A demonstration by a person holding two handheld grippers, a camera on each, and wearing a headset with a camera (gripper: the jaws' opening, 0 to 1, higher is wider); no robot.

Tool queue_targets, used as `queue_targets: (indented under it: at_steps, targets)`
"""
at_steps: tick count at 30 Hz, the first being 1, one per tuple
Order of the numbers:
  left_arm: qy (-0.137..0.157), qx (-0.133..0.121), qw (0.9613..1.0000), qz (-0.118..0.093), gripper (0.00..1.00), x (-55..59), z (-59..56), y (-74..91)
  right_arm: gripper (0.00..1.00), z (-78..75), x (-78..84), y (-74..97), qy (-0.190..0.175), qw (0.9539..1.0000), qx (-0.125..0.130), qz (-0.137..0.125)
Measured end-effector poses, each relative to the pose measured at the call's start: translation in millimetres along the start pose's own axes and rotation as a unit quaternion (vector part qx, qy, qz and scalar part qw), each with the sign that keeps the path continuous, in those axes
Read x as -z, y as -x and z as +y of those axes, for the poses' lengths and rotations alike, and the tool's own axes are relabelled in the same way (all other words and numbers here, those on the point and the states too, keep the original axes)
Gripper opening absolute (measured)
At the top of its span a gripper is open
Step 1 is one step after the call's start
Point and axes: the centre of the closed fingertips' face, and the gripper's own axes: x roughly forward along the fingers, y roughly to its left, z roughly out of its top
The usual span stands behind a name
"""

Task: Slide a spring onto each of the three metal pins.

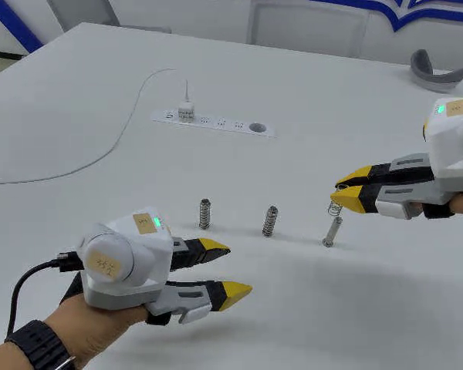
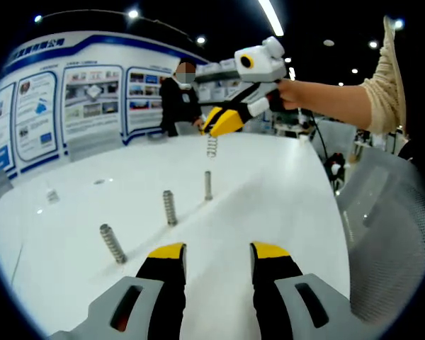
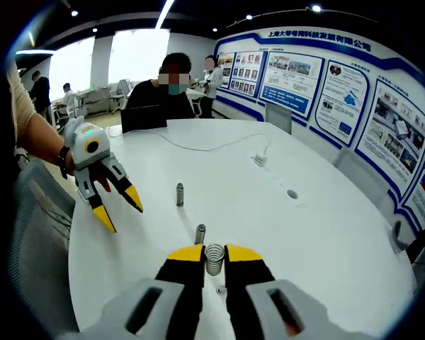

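Observation:
Three metal pins stand in a row on the white table [image 1: 316, 308]. The left pin [image 1: 204, 213] and the middle pin [image 1: 270, 221] each carry a spring. The right pin [image 1: 332, 231] is bare. My right gripper [image 1: 342, 193] is shut on a spring [image 1: 336, 206], which hangs just above the bare pin's top. In the right gripper view the spring [image 3: 213, 258] sits between the yellow fingertips [image 3: 188, 253]. My left gripper [image 1: 230, 270] hovers open near the table's front, in front of the left pin, holding nothing. The left gripper view shows the bare pin [image 2: 207, 185] below the held spring [image 2: 212, 145].
A white power strip [image 1: 212, 121] with a small plug cube [image 1: 186, 112] and a thin cable [image 1: 116, 142] lies behind the pins. A grey curved object [image 1: 436, 73] rests at the far right. People [image 3: 171, 85] sit at the table's far end. A chair [image 2: 389, 212] stands beside the table.

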Motion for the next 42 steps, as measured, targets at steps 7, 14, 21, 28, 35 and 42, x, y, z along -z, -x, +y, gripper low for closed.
queue_targets:
  at_steps: [7, 14, 21, 28, 35, 42]
  targets:
    - [0.002, -0.002, 1.0, 0.001, 0.36, 0.6, 0.8, 1.4, 0.12, -18.8, 14.3, -6.8, -0.027, 0.9992, 0.028, 0.007]
    - [0.002, -0.004, 1.0, 0.0, 0.36, 0.4, 3.4, 2.2, 0.12, -24.2, 31.4, -13.8, -0.049, 0.9981, 0.034, 0.015]
    - [0.004, -0.004, 1.0, 0.003, 0.36, 2.1, 3.3, 1.3, 0.12, -23.8, 40.1, -17.9, -0.06, 0.9975, 0.034, 0.02]
    - [0.004, -0.004, 1.0, 0.003, 0.36, 1.8, 4.6, 1.5, 0.12, -22.4, 44.3, -21.9, -0.067, 0.997, 0.033, 0.019]
    - [0.004, -0.004, 1.0, 0.006, 0.35, 3.8, 6.2, 2.0, 0.12, -20.9, 53.6, -28.4, -0.076, 0.9962, 0.04, 0.016]
    - [0.004, -0.003, 1.0, 0.005, 0.35, 2.7, 5.8, 0.5, 0.12, -20.8, 65.0, -36.2, -0.09, 0.9948, 0.046, 0.013]
